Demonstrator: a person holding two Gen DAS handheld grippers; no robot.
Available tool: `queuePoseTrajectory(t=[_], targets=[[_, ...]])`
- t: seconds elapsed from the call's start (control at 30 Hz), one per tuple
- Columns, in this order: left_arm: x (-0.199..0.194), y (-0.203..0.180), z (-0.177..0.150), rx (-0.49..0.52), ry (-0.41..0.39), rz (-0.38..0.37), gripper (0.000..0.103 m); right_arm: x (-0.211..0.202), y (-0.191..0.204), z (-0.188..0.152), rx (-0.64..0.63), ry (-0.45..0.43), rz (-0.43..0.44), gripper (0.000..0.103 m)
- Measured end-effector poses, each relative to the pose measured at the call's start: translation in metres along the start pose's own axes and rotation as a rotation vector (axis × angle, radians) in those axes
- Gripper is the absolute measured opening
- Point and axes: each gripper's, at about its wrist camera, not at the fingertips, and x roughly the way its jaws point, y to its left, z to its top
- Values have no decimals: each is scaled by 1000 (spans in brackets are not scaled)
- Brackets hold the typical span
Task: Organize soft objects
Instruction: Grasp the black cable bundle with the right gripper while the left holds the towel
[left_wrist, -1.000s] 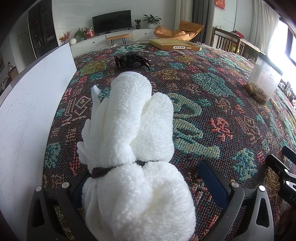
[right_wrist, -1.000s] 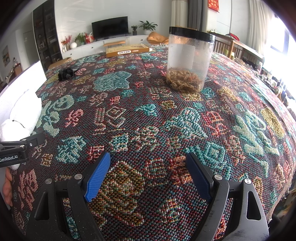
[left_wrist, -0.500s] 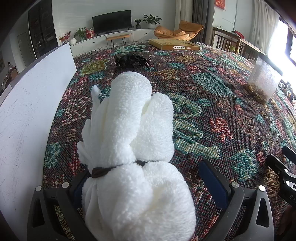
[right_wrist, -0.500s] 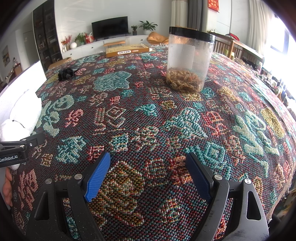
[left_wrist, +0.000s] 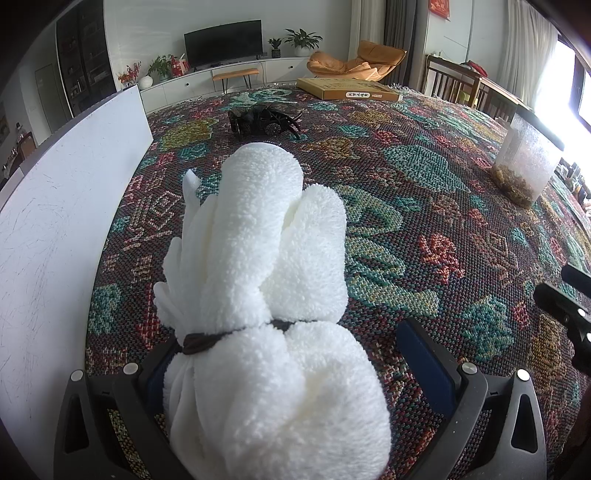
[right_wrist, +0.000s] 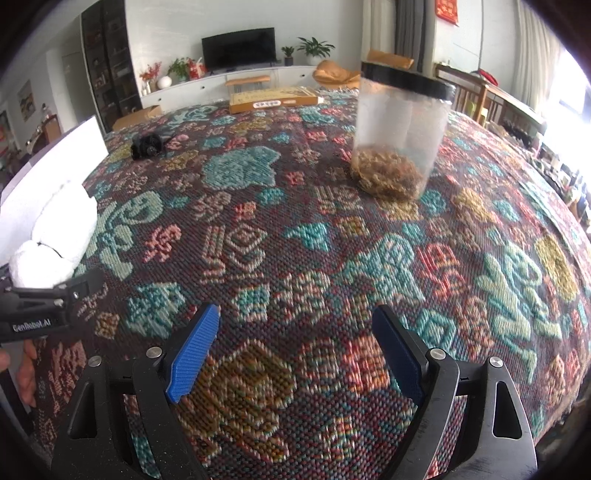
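Left gripper (left_wrist: 295, 363) sits wide apart around the near end of the white towel bundle (left_wrist: 266, 295), low centre of frame, its right pad clear of the cloth. Right gripper (right_wrist: 295, 347) is spread over bare patterned tablecloth (right_wrist: 258, 240). Upper right, a clear jar (right_wrist: 400, 136); farther back, a flat box (right_wrist: 273, 100).
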Motion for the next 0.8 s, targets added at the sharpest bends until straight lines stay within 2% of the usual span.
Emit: queuePoseTrajectory(t=[0.07,0.17,0.33,0.43,0.53,0.63,0.67,0.7,0.8], targets=[[0,0,0,0,0,0,103,16,6,35,-33,11,85,88],[0,0,0,0,0,0,103,40,31,88,-135,-23,196,88],[0,-1,0,-1,0,0,103,101,109,159,-378,43,275,87],[0,-1,0,-1,0,-1,103,133,153,180,-508,52,252,86],[0,-1,0,-1,0,-1,103,157,178,193,-531,70,288,86],[-1,-2,0,-2,0,-2,103,183,191,189,-555,150,286,83],[-1,-1,0,-2,0,-2,103,190,190,187,-542,193,289,49],[-1,-1,0,-2,0,-2,103,190,183,187,-499,206,290,39],[-1,-1,0,-2,0,-2,103,176,150,180,-370,211,299,39]])
